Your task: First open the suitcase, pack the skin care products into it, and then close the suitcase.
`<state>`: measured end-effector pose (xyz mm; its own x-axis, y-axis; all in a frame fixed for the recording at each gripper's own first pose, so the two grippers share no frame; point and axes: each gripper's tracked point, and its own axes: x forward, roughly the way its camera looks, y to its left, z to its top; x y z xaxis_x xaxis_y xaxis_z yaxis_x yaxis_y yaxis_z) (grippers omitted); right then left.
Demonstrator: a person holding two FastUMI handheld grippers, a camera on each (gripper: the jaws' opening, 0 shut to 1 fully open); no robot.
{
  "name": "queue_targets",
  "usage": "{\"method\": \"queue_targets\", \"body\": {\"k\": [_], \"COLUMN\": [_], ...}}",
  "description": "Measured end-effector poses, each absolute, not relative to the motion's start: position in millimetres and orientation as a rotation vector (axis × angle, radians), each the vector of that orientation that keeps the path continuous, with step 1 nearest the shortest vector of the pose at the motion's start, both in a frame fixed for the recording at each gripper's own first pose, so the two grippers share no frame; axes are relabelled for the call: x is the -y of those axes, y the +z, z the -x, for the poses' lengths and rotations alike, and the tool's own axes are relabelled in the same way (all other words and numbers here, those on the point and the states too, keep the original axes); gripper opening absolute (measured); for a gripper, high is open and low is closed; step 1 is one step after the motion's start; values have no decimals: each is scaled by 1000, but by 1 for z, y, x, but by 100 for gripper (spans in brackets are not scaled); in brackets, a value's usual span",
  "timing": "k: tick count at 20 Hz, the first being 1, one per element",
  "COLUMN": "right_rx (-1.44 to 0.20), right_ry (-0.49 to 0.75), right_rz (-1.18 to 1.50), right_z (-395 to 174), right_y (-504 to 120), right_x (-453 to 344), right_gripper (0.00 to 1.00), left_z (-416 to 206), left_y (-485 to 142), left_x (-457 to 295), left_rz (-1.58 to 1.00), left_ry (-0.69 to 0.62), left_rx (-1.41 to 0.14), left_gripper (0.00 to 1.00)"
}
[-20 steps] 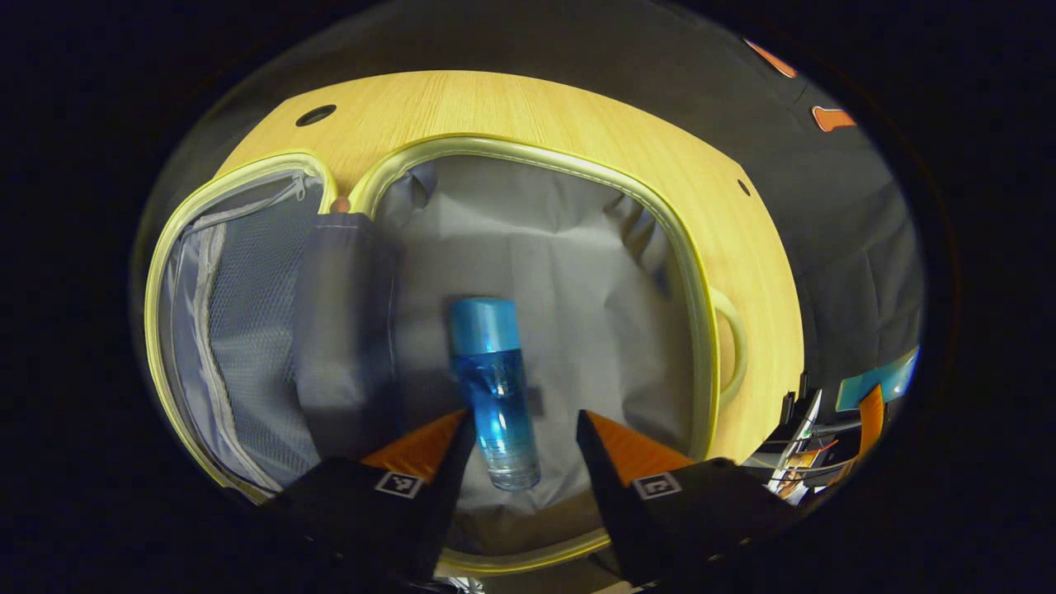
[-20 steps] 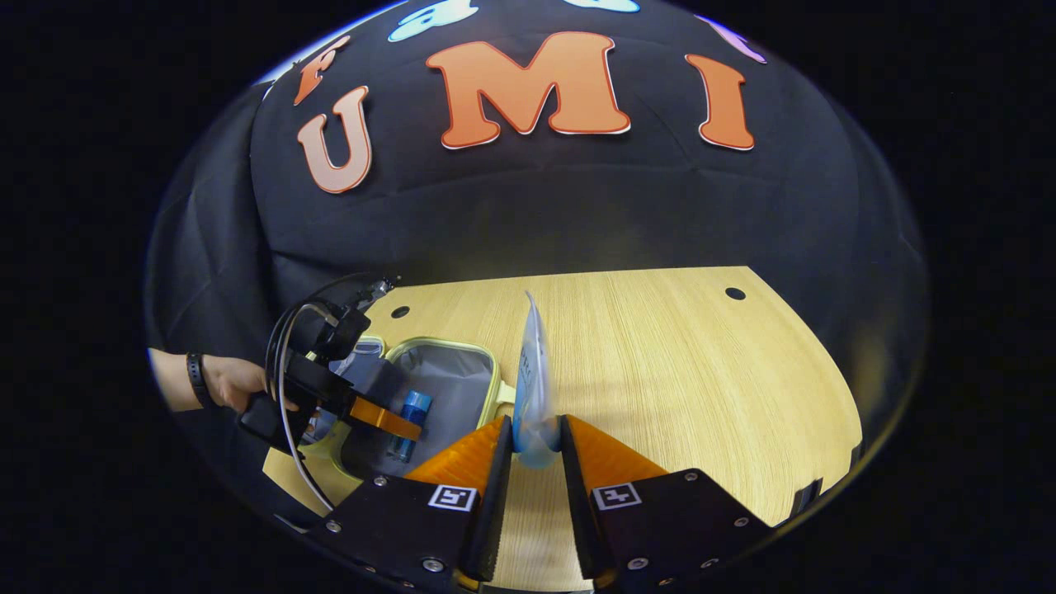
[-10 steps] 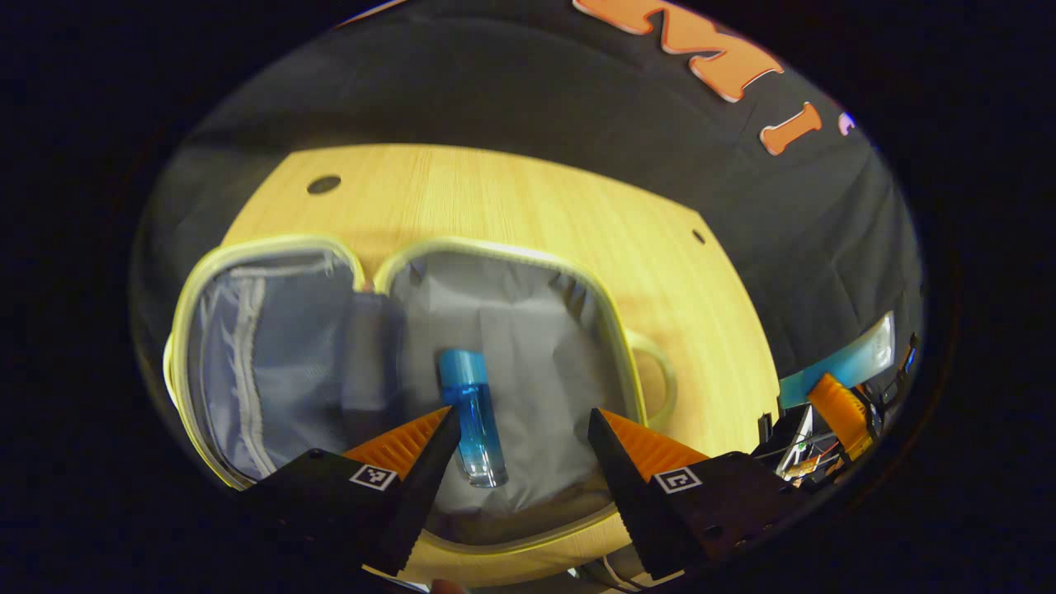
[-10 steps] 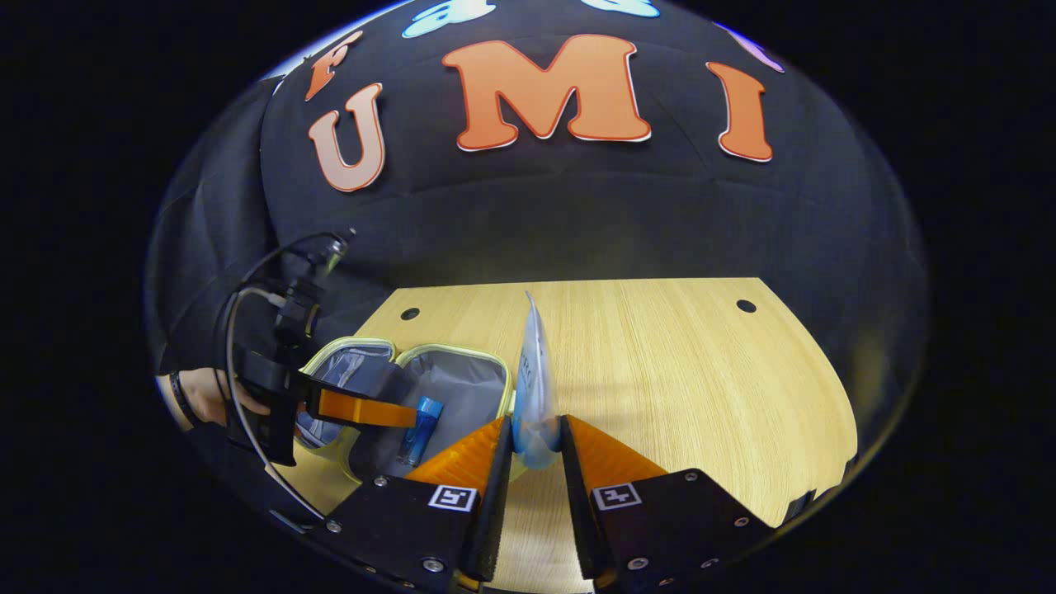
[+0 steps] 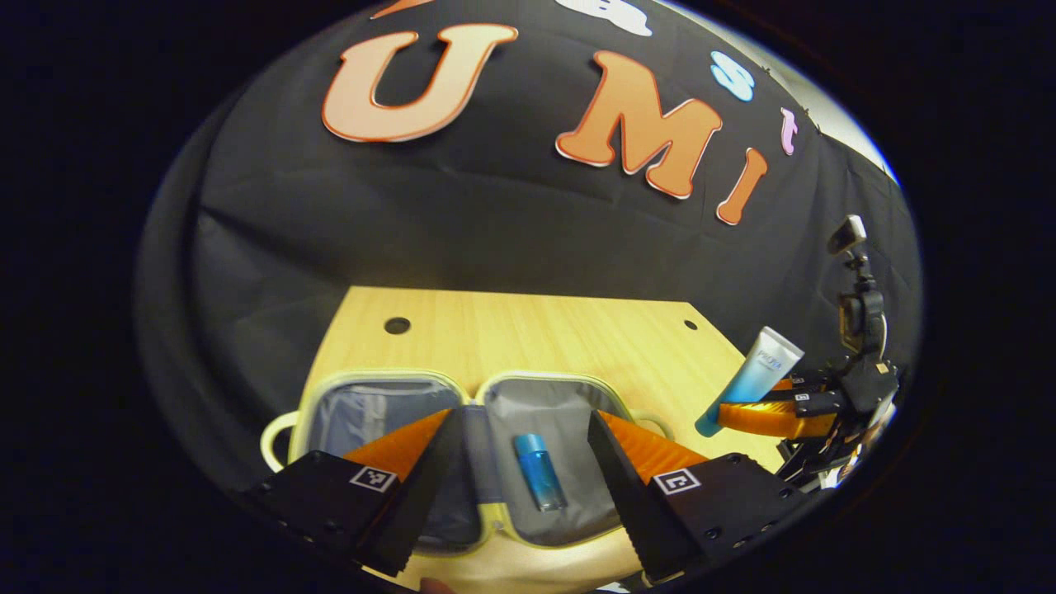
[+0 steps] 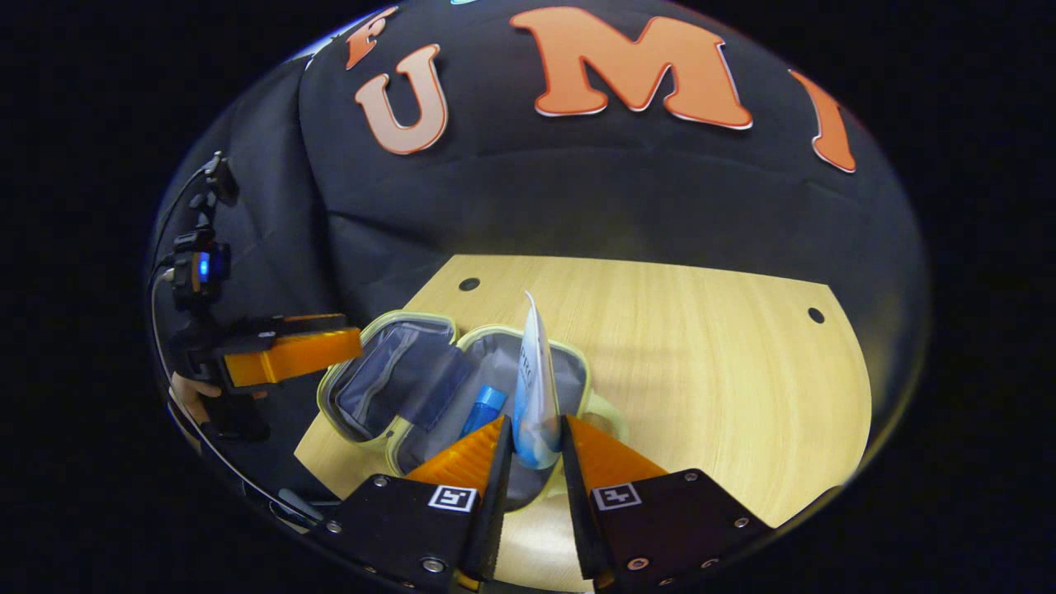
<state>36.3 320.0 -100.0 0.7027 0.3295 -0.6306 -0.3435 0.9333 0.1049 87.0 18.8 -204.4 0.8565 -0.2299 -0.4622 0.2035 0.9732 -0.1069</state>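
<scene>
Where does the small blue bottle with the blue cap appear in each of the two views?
Left gripper view: the small blue bottle lies low in the middle, inside the right half of the open grey-lined suitcase, between the spread fingers of the left gripper.
Right gripper view: the bottle lies left of centre in the suitcase, partly behind the white-and-blue tube.
Shared landmark: the suitcase's pale green rim.

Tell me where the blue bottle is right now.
The blue bottle lies flat on the grey lining in the right half of the open suitcase. In the left gripper view it sits low and central, between the open left gripper fingers.
</scene>
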Motion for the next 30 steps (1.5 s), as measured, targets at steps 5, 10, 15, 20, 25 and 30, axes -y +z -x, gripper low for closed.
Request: {"method": "queue_targets", "body": {"k": [5, 10, 15, 20, 25, 30], "right_rx": [-866, -1017, -1146, -1267, -1293, -1267], "right_ry": [436, 412, 371, 300, 235, 231], "right_rz": [-30, -12, -45, -66, -94, -139], "right_z": [-32, -30, -30, -30, -38, -42], "right_y": [-118, -156, -195, -229, -248, -240], "right_x": [-341, -343, -349, -343, -336, -343], "right_gripper": [37, 37, 37, 37, 37, 61], "left_z": [-67, -53, -48, -46, -48, -52], "left_y": [-172, -165, -181, -186, -194, -194], "left_x": [-67, -108, -128, -143, -145, -144], "left_rz": [100, 85, 120, 122, 129, 127], "left_ry": [-149, -91, -64, -43, -42, -39], "left_rx": [-383, -339, -368, -377, -401, -403], "left_gripper": [96, 96, 96, 96, 96, 96]}}
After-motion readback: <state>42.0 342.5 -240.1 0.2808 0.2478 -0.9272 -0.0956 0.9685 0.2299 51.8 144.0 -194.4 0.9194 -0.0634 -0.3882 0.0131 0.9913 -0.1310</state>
